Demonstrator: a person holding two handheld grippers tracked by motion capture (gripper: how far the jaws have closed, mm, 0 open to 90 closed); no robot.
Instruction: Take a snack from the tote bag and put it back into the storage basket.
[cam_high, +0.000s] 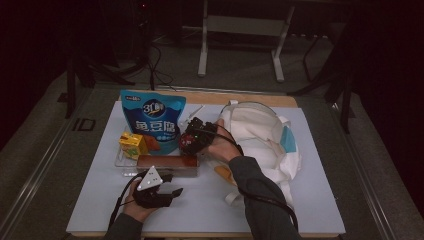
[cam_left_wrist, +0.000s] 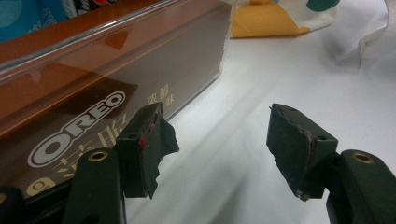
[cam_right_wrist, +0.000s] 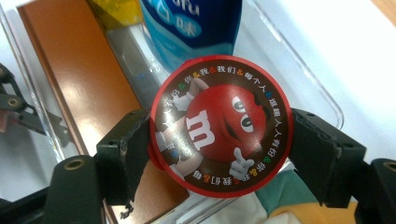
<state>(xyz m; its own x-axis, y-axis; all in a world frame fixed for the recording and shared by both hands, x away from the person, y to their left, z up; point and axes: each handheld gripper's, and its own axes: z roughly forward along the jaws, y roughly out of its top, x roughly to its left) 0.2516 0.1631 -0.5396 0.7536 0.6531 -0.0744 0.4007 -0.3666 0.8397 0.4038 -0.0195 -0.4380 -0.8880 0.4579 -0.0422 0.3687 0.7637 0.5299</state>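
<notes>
M&M's tub (cam_right_wrist: 222, 125) w/ round red lid is clamped across its width by the right gripper (cam_high: 196, 136), held just above the clear tray (cam_right_wrist: 308, 79), lid facing the gripper cam. White bag (cam_high: 260, 137) lies right of it, so right hand is nearer. Left gripper (cam_high: 159, 192) sits near edge, jaws apart, holding nothing, beside the Oreo box (cam_left_wrist: 116, 79).

High view overhead; gripper views close, sharing Oreo box (cam_left_wrist: 93, 79).

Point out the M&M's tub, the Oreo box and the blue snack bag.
M&M's tub (cam_right_wrist: 222, 123), right gripper view, centre of its round red lid.
Oreo box (cam_left_wrist: 116, 70), left gripper view, its brown side face.
blue snack bag (cam_high: 152, 120), high view, middle of its front.
</notes>
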